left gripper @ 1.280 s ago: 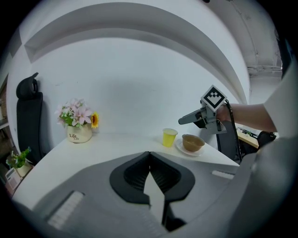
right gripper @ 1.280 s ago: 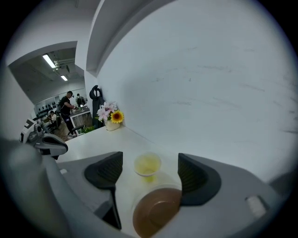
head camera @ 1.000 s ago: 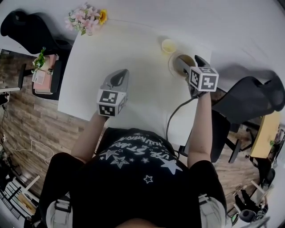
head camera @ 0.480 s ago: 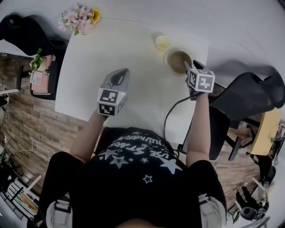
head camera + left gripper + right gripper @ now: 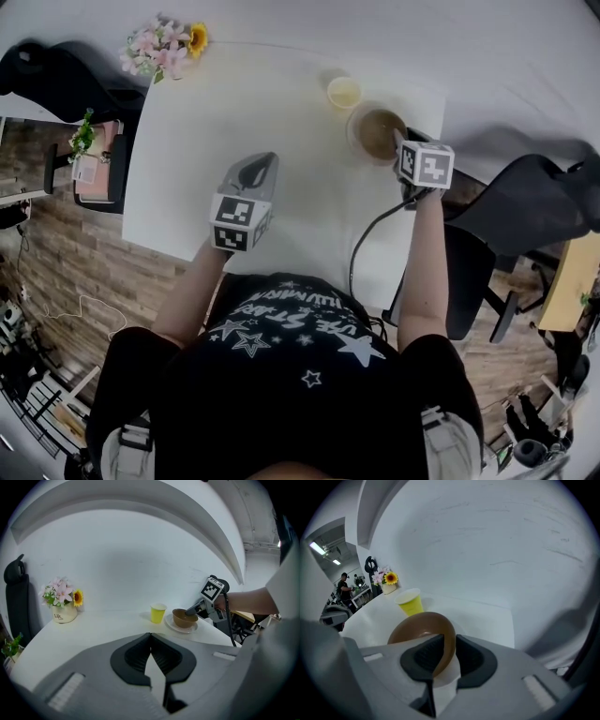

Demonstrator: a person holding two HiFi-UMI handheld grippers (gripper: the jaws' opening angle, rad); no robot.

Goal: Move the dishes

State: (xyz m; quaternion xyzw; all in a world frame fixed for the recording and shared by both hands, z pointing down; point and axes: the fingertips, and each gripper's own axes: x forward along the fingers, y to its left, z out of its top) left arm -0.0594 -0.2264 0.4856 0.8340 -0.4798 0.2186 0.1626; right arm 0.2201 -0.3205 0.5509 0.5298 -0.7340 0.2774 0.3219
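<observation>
Near the counter's 2 o'clock edge, the bowl is clamped by the right hand-held gripper; the left hand-held gripper is closed, empty.

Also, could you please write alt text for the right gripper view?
The right gripper closes its fingers on the near rim of a brown bowl, one finger inside and one outside. Behind it on the white table stand a yellow cup and, farther left, a vase of flowers.

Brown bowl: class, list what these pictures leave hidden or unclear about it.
Right gripper view: the right hand-held gripper covers the brown bowl's near rim.
Left gripper view: too small to tell whether it rests on the plate.
Head view: that gripper overlaps its right edge.
</observation>
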